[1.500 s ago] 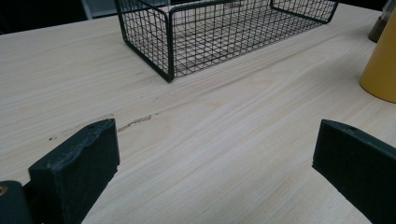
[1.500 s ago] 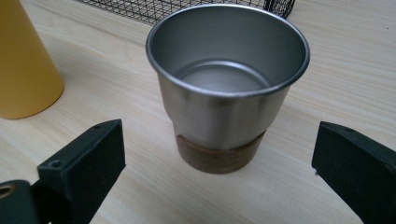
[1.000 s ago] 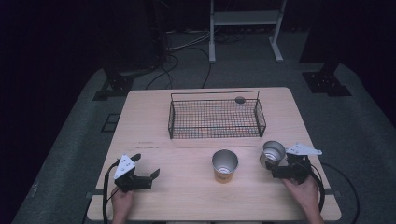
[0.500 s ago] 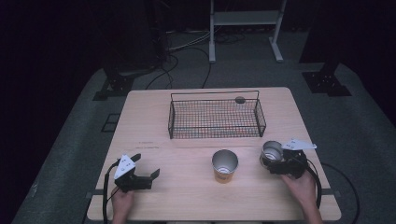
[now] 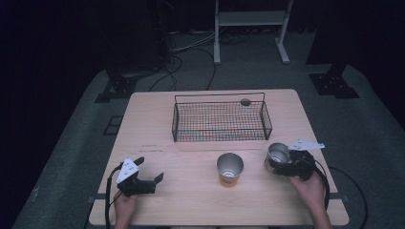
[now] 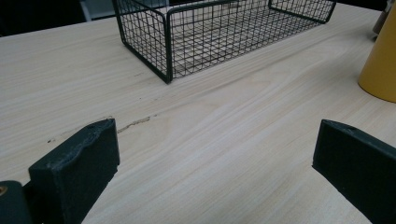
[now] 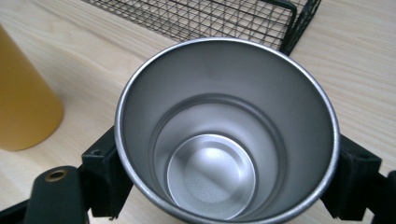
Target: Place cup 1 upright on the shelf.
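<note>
A bare steel cup (image 5: 278, 153) stands upright at the table's right side, and my right gripper (image 5: 280, 165) is shut on it. Its jaws have just been closing around the cup. In the right gripper view the empty cup (image 7: 219, 93) sits between the two black jaws of the right gripper (image 7: 227, 175), which press on its sides. A second cup (image 5: 230, 169), yellow outside and steel inside, stands at the table's middle front. My left gripper (image 5: 149, 169) rests at the front left, open, with bare wood between the jaws of the left gripper (image 6: 215, 158).
A black wire basket (image 5: 219, 98) stands at the back centre of the wooden table; a small dark round object (image 5: 245, 101) lies by its far rim. The basket (image 6: 166, 42) and the yellow cup (image 6: 380, 65) lie ahead of the left gripper.
The right gripper's jaws have closed onto the steel cup, which stood just in front of them before. The left gripper and the yellow cup have not moved.
</note>
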`<state>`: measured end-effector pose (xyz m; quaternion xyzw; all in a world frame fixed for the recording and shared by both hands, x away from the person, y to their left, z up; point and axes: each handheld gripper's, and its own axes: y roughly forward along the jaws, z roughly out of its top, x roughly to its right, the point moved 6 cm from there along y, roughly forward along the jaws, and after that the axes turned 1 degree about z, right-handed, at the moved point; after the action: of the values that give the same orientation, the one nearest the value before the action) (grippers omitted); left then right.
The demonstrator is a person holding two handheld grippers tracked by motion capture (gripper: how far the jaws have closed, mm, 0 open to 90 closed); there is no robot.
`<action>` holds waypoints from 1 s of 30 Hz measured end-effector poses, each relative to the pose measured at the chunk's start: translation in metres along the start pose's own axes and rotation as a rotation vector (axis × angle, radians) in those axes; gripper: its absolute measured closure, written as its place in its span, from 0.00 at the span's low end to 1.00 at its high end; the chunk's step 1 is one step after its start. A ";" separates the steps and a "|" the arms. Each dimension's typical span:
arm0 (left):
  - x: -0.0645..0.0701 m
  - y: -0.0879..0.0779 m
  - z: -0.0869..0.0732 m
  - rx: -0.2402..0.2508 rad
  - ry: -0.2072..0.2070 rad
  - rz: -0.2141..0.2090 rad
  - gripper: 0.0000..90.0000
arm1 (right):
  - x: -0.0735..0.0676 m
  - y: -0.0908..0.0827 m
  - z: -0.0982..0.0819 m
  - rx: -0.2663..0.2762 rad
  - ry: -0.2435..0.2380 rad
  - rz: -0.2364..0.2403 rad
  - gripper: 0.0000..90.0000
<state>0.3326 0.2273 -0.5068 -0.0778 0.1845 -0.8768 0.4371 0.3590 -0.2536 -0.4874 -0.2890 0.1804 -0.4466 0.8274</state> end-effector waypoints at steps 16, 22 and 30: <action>0.000 0.000 0.000 -0.001 0.003 -0.001 0.00 | -0.015 -0.011 0.032 -0.013 -0.053 0.078 0.20; 0.000 0.000 0.000 0.000 0.003 -0.001 0.00 | -0.017 -0.017 0.048 0.002 -0.068 0.099 0.20; 0.000 0.000 0.000 0.001 0.003 -0.002 0.00 | -0.014 -0.021 0.056 0.004 -0.061 0.112 0.20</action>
<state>0.3326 0.2269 -0.5070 -0.0766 0.1846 -0.8774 0.4362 0.3697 -0.2327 -0.4303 -0.2899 0.1702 -0.3910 0.8568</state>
